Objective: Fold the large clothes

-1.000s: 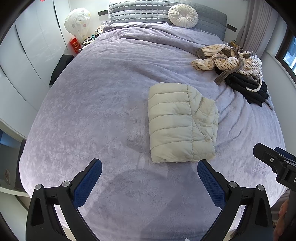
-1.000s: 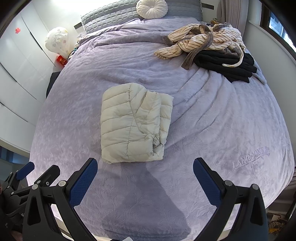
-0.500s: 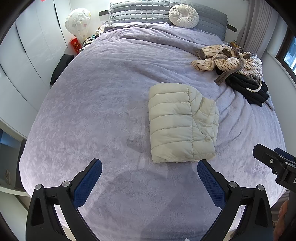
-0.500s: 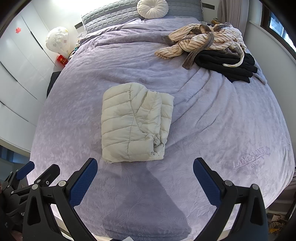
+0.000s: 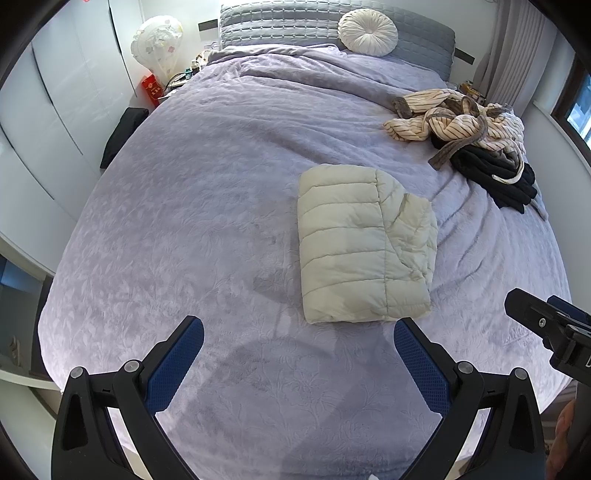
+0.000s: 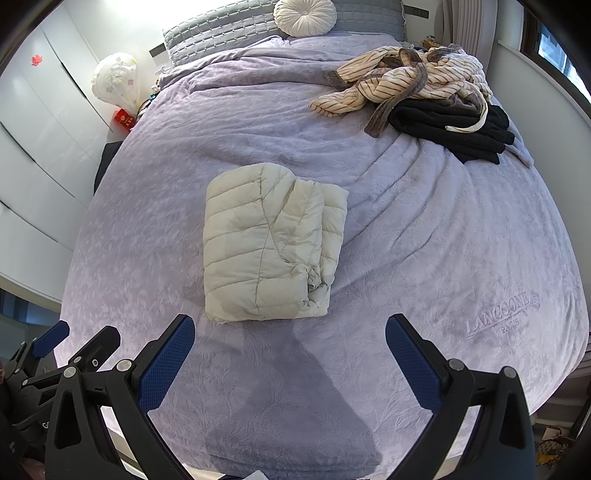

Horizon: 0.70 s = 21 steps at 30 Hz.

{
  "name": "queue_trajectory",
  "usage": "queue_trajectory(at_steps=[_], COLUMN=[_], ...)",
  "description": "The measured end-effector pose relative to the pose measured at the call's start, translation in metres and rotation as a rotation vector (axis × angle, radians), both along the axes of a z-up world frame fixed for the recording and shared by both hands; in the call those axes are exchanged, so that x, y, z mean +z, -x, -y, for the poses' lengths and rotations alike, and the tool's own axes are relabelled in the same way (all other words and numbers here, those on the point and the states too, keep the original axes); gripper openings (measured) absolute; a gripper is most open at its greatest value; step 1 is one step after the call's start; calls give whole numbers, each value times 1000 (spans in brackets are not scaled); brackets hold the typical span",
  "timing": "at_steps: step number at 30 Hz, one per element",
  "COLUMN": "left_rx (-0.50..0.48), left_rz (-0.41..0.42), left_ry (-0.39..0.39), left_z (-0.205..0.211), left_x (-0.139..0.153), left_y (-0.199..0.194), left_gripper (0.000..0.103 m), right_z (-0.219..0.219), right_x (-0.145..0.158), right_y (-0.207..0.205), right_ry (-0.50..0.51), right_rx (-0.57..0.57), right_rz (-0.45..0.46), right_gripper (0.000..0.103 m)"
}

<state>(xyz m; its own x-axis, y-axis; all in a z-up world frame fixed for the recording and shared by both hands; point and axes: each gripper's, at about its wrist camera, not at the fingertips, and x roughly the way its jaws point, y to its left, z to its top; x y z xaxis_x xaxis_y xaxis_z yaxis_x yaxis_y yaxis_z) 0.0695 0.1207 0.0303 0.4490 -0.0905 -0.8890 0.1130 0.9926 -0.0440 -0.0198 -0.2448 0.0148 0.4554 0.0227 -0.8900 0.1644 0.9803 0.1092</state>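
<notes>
A cream quilted puffer jacket (image 5: 364, 243) lies folded into a neat rectangle in the middle of the lavender bedspread (image 5: 207, 206); it also shows in the right wrist view (image 6: 269, 243). My left gripper (image 5: 295, 336) is open and empty, held above the bed's near edge, short of the jacket. My right gripper (image 6: 290, 334) is open and empty too, just in front of the jacket's near edge. The right gripper's tip shows at the right of the left wrist view (image 5: 546, 325).
A heap of striped cream clothing (image 6: 402, 81) and black clothing (image 6: 450, 129) lies at the bed's far right. A round white cushion (image 6: 304, 16) rests on the grey headboard pillows. White wardrobe doors (image 5: 48, 110) stand to the left, a window wall to the right.
</notes>
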Motion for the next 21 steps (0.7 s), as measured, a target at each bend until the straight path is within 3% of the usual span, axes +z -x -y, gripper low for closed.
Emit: queue_trajectory(at_steps=[21], left_rx=[-23], left_rz=[1], left_ry=[-10], left_z=[-3], left_x=[5], left_y=[-1], left_gripper=[103], right_z=[-6], right_x=[-5], right_y=[7], right_ry=[3], right_rx=[3], right_rz=[-9], right_gripper=[103])
